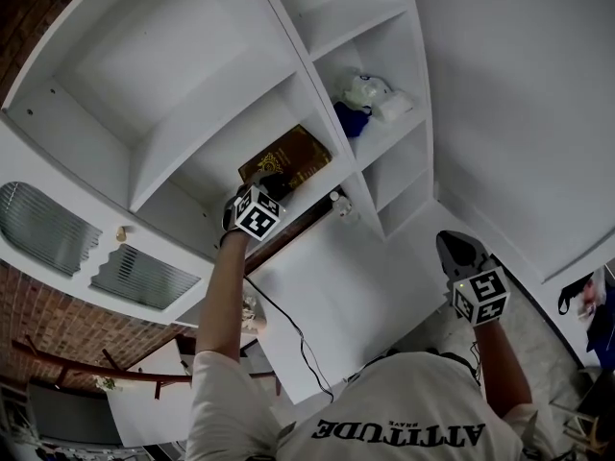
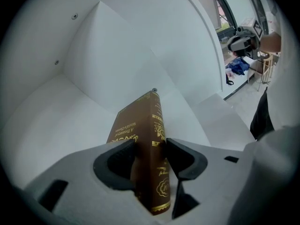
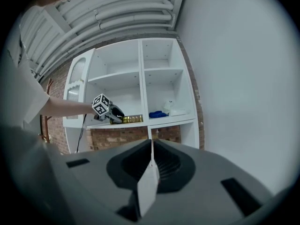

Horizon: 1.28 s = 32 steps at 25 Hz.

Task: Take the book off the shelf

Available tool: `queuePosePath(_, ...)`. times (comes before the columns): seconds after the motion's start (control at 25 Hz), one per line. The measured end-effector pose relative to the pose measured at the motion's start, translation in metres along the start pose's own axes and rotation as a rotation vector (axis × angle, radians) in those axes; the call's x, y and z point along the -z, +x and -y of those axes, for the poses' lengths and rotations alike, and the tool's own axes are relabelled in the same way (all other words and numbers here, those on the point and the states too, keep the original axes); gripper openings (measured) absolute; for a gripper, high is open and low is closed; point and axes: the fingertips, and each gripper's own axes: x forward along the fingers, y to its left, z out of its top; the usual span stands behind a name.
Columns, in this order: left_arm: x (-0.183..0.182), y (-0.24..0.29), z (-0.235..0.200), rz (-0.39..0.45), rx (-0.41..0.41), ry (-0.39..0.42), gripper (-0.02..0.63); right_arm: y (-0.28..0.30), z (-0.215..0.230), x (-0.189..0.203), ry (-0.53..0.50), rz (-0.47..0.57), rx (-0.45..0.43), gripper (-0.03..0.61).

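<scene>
A brown book (image 1: 288, 157) with gold lettering lies flat on a board of the white shelf unit (image 1: 192, 113), its end reaching the board's front edge. My left gripper (image 1: 267, 179) is raised to that end and is shut on it. In the left gripper view both jaws press the book (image 2: 151, 125) across its thickness, one on the cover and one on the other face, with the left gripper (image 2: 150, 156) at the spine end. From the right gripper view the book (image 3: 129, 119) and left gripper (image 3: 115, 116) show far off. My right gripper (image 1: 459, 248) hangs lower right, shut and empty (image 3: 151, 149).
The compartment right of the book holds a blue cloth (image 1: 353, 119) and white items (image 1: 377, 96). A black cable (image 1: 293, 329) hangs below the shelf unit. Brick wall (image 1: 58, 325) shows at the left and a plain white wall (image 1: 519, 84) at the right.
</scene>
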Motion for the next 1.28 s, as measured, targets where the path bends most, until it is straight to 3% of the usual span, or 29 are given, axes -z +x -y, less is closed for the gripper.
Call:
queuePosePath(0.8, -0.024, -0.044, 0.062, 0.001, 0.12, -0.01, 0.222, -0.022, -0.007, 0.001, 0.024, 0.029, -0.039, 0.034)
queuePosePath(1.16, -0.028, -0.051, 0.072, 0.05, 0.031, -0.004, 0.229, -0.02, -0.014, 0.006, 0.024, 0.017, -0.061, 0.035)
queuePosePath(1.28, -0.026, -0.05, 0.08, 0.032, 0.014, 0.038, 0.265, -0.02, -0.013, 0.006, 0.023, 0.012, -0.062, 0.035)
